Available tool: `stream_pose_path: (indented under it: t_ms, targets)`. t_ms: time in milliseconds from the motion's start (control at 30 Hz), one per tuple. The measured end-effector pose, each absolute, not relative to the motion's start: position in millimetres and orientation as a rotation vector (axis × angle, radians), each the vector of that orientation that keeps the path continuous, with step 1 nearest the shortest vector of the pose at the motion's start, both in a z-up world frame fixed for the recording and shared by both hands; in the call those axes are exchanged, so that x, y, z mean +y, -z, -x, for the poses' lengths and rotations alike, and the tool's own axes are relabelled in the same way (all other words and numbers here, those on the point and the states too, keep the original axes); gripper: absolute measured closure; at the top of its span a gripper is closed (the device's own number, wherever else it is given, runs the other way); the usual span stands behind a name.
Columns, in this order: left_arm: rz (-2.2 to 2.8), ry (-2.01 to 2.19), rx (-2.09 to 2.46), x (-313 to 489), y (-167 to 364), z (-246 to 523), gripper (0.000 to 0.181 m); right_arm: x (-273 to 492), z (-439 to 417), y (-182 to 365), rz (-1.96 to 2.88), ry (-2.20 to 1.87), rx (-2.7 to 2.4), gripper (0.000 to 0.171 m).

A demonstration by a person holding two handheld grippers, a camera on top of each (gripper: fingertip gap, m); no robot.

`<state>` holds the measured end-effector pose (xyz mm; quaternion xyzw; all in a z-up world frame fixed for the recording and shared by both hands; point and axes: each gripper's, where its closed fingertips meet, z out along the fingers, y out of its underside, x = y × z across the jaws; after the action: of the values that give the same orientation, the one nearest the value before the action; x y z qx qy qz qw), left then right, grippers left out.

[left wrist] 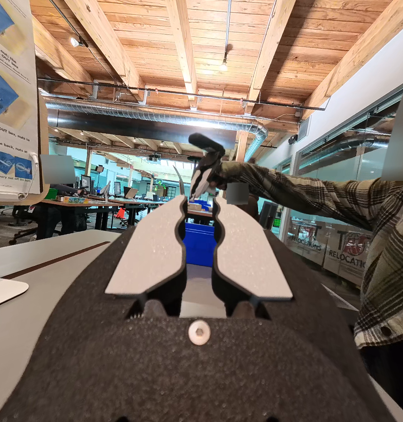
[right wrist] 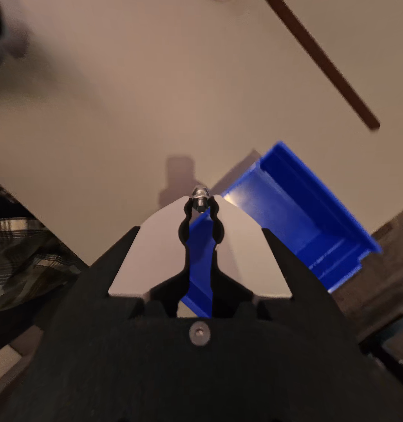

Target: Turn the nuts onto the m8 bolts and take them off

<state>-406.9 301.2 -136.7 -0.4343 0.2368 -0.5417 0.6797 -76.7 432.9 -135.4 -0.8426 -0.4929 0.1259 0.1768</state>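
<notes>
Above the blue bin, right tool pinches bolt pointing away; left tool spread.

A blue bin sits on the pale worktop; an instruction sheet hangs left, beneath a timber ceiling.

Bolt in right tongs, above bin.

Both grippers: black textured bodies, pale grey wavy-edged fingers, one silver screw each. Sleeve: olive-cream plaid flannel.
</notes>
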Motion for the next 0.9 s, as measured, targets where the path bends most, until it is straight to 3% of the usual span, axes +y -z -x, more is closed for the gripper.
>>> stream_pose_path:
  t_ms: [167, 433, 733, 800, 900]
  targets:
    - [0.992, 1.202, 0.557, 300.3, 137.6, 403.7, 0.163, 450.3, 5.4, 210.2, 2.584, -0.251, -1.268, 0.156]
    - [1.02, 1.199, 0.583, 302.4, 143.9, 396.9, 0.165, 458.4, -35.6, 289.8, 2.76, -0.184, -1.224, 0.156]
    - [1.034, 1.199, 0.595, 302.8, 145.7, 395.2, 0.166, 456.1, -44.2, 305.6, 2.796, -0.201, -1.205, 0.154]
    - [1.038, 1.193, 0.596, 303.1, 146.1, 395.6, 0.166, 457.7, -42.2, 302.4, 2.765, -0.217, -1.184, 0.14]
    - [1.046, 1.187, 0.598, 303.7, 147.5, 395.6, 0.166, 458.7, -37.6, 287.4, 2.707, -0.274, -1.122, 0.132]
